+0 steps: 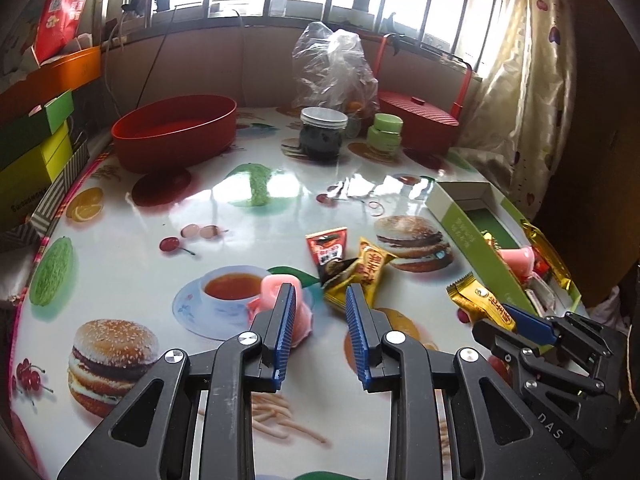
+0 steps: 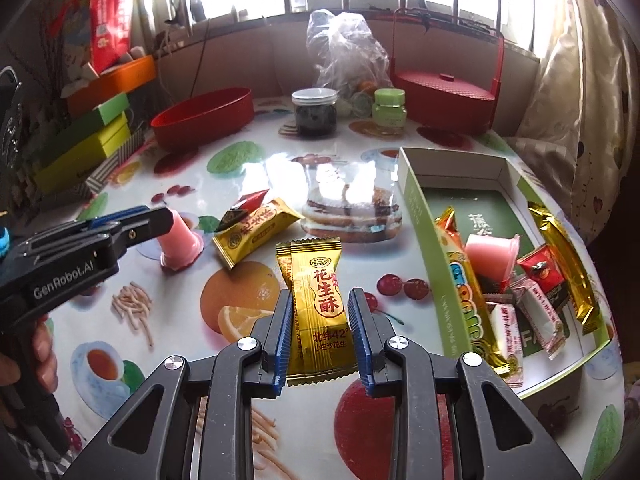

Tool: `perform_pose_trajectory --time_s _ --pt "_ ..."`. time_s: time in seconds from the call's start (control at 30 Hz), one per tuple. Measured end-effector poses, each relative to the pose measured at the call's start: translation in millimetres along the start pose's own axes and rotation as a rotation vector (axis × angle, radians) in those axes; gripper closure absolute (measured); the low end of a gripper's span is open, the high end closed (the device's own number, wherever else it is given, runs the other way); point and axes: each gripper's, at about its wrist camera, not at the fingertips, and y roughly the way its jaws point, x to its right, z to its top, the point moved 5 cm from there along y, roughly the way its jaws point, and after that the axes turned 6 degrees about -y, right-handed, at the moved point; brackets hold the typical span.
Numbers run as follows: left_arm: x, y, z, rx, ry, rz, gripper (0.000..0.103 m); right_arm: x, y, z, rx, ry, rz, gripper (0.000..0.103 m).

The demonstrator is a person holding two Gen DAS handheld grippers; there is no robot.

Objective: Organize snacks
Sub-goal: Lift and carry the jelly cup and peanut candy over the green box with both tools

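Observation:
My right gripper point(image 2: 320, 300) is open, its fingers on either side of a gold peanut-candy packet point(image 2: 316, 304) lying on the table; the same gripper point(image 1: 508, 320) and packet point(image 1: 480, 300) show in the left wrist view. My left gripper point(image 1: 320, 294) is open and empty, its left finger beside a pink jelly cup point(image 1: 276, 292); it also shows in the right wrist view point(image 2: 160, 220), next to the cup point(image 2: 178, 244). A second gold packet point(image 2: 256, 236) and a red-black packet point(image 1: 328, 248) lie between. The green box point(image 2: 416, 216) holds several snacks.
A red oval tub point(image 1: 176, 132) stands at the back left. A dark jar point(image 1: 322, 134), a green jar point(image 1: 384, 132), a plastic bag point(image 1: 332, 64) and a red lidded basket point(image 1: 420, 120) stand at the back. Stacked boxes point(image 1: 32, 152) line the left edge.

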Motion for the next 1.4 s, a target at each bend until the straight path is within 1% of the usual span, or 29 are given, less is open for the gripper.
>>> perform_pose_trajectory --time_s 0.1,0.4,0.53,0.6,0.63,0.7,0.73,0.77,0.83,1.03,1.1,1.13,1.17,1.4 --pt "3.6 -2.1 -0.6 0.003 0.005 -0.003 0.076 3.3 -4.4 -0.1 0.009 0.008 -0.003 0.077" --pt "-4.6 -8.8 -0.7 0.018 -0.005 0.010 0.076 9.3 -10.7 -2.1 0.023 0.027 -0.002 0.077" --pt "-14.3 -0.6 -3.7 0.002 -0.020 0.035 0.076 10.1 -12.1 -2.7 0.022 0.030 0.001 0.077" --pt "-19.4 4.6 -5.8 -0.007 -0.038 0.033 0.076 10.6 -12.1 -3.2 0.020 0.030 0.001 0.077" --pt "-20.9 7.9 -6.6 -0.007 -0.036 0.045 0.075 11.1 -12.1 -3.8 0.018 0.032 0.002 0.077" --pt "-22.4 15.7 -8.2 -0.014 -0.019 0.072 0.068 11.8 -11.6 -4.3 0.014 0.033 -0.001 0.077" --pt "-23.1 20.9 -8.8 -0.026 -0.021 0.062 0.065 11.9 -11.0 -4.5 0.013 0.032 -0.002 0.077" --pt "-23.8 24.1 -8.3 -0.030 -0.029 0.054 0.065 11.6 -10.5 -4.9 0.011 0.031 -0.003 0.077" --pt "-25.2 29.3 -6.5 -0.026 -0.034 0.059 0.064 10.9 -9.4 -5.1 0.007 0.029 -0.004 0.077" --pt "-27.4 43.2 -6.1 -0.044 -0.030 0.069 0.064 9.0 -4.6 -4.7 -0.005 0.024 -0.011 0.077" --pt "-27.7 43.7 -6.1 -0.037 -0.029 0.076 0.065 9.0 -3.3 -4.5 -0.007 0.024 -0.013 0.077" --pt "-26.8 43.3 -6.1 -0.034 -0.026 0.068 0.068 9.2 -2.5 -4.4 -0.009 0.024 -0.014 0.077" --pt "-26.0 44.0 -5.9 -0.034 -0.020 0.069 0.073 9.3 -2.0 -4.4 -0.010 0.025 -0.014 0.077" --pt "-23.2 42.5 -5.4 -0.032 -0.003 0.078 0.074 10.0 -1.5 -4.2 -0.010 0.025 -0.014 0.077"
